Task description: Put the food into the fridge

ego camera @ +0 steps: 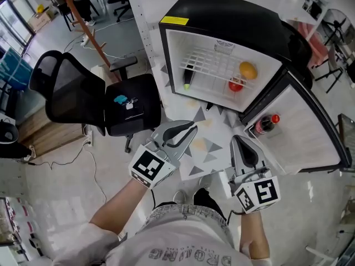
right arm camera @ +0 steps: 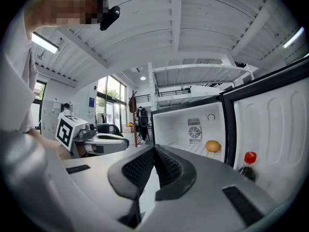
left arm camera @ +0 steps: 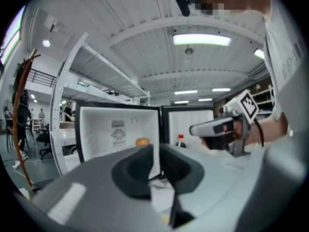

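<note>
Facing the open mini fridge (ego camera: 222, 21), the left gripper (ego camera: 191, 128) holds empty jaws slightly apart, the right gripper (ego camera: 236, 139) seemingly pressed together.

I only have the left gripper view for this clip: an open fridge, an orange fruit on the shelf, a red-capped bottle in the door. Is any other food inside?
Observer: Yes. The head view shows a red round item close beside the orange fruit in the fridge.
Operator: Anything on the other side of the shelf?
Observer: A dark item with a green end sits at the left of the wire shelf.
Operator: Is the right claw carrying something?
Observer: No. The right gripper view shows the right claw shut, with nothing in it.
</note>
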The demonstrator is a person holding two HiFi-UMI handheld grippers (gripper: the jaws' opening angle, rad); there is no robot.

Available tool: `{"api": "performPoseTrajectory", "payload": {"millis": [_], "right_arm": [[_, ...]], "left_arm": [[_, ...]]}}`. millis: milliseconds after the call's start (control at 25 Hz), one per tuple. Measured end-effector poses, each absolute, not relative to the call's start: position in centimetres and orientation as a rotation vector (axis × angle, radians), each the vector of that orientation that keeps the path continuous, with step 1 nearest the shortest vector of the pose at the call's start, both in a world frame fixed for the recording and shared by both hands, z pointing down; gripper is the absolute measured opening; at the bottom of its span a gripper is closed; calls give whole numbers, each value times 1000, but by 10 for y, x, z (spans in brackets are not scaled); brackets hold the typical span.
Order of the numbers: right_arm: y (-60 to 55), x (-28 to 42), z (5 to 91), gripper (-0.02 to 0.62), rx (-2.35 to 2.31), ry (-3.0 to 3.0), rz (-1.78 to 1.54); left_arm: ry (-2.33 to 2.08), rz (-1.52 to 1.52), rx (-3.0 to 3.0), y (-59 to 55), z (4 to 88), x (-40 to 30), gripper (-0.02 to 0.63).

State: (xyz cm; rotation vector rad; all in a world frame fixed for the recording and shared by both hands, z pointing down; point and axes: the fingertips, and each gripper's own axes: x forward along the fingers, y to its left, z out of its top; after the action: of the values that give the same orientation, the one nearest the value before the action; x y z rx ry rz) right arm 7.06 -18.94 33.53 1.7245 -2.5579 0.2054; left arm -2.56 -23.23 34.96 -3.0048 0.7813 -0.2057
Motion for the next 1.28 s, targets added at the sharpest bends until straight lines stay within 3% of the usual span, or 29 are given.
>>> {"api": "performPoseTrajectory", "payload": {"millis": [1280], "right_arm": [[-174, 70, 350, 2, 1646, -2566, 240]], "left_arm": [[805, -223, -3021, -206, 358, -28, 8]]}}
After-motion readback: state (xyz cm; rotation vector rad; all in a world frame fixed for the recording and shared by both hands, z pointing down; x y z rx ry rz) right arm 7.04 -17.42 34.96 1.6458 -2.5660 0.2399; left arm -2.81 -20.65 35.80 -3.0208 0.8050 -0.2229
